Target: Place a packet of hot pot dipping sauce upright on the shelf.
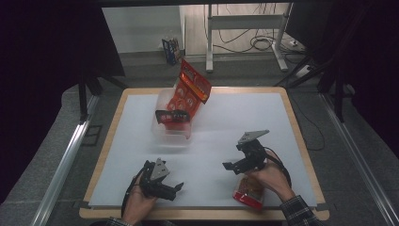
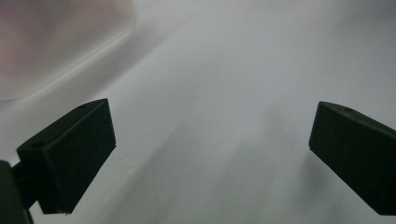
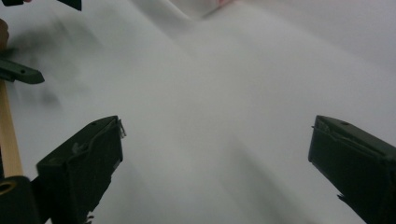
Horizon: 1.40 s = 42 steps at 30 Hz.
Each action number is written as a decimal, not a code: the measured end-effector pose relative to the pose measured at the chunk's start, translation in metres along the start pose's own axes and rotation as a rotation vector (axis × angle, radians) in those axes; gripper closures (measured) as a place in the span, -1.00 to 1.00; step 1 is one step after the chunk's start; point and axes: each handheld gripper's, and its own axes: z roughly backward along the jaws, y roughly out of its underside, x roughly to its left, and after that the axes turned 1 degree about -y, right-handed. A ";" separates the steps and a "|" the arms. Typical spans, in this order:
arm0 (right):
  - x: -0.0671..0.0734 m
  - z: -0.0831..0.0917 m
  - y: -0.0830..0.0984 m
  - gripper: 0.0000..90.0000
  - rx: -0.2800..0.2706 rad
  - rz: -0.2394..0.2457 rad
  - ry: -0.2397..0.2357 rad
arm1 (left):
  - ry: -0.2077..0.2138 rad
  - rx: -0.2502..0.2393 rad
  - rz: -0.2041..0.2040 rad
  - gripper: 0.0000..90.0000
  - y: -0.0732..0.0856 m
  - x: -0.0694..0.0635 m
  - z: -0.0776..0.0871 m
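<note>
A clear plastic box (image 1: 165,134) stands at the back middle of the white mat, and a red snack bag (image 1: 189,92) leans out of it. A second red packet (image 1: 248,194) lies at the front right edge, partly under the person's right hand. My right gripper (image 1: 230,165) hovers just left of that packet, open, with nothing between its jaws. In its own view the right gripper (image 3: 215,163) has bare mat ahead. My left gripper (image 1: 175,190) rests open near the front left. In its own view the left gripper (image 2: 210,154) is empty too, with the box's corner (image 2: 56,42) blurred at top left.
The mat (image 1: 235,117) lies on a wooden table whose edge (image 3: 7,130) runs along the left of the right gripper view. A fingertip of the other gripper (image 3: 21,73) juts in there. Beyond the table are metal frame legs (image 1: 209,42), cables and a small box on the floor.
</note>
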 end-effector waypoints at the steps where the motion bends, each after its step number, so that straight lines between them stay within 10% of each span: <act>1: 0.000 0.001 0.003 -0.85 0.004 -0.006 -0.002 | 0.000 0.000 0.000 -0.99 0.000 0.000 0.000; 13: 0.006 0.024 0.026 -0.03 0.013 -0.036 0.013 | -0.004 0.002 -0.001 -0.99 0.000 0.000 0.000; 25: 0.021 0.050 0.056 0.89 0.072 0.064 0.079 | -0.005 0.002 -0.004 -0.99 0.000 0.000 0.000; 42: 0.028 0.071 0.108 0.97 0.211 0.000 0.128 | -0.009 0.006 -0.010 -0.99 0.000 -0.001 -0.002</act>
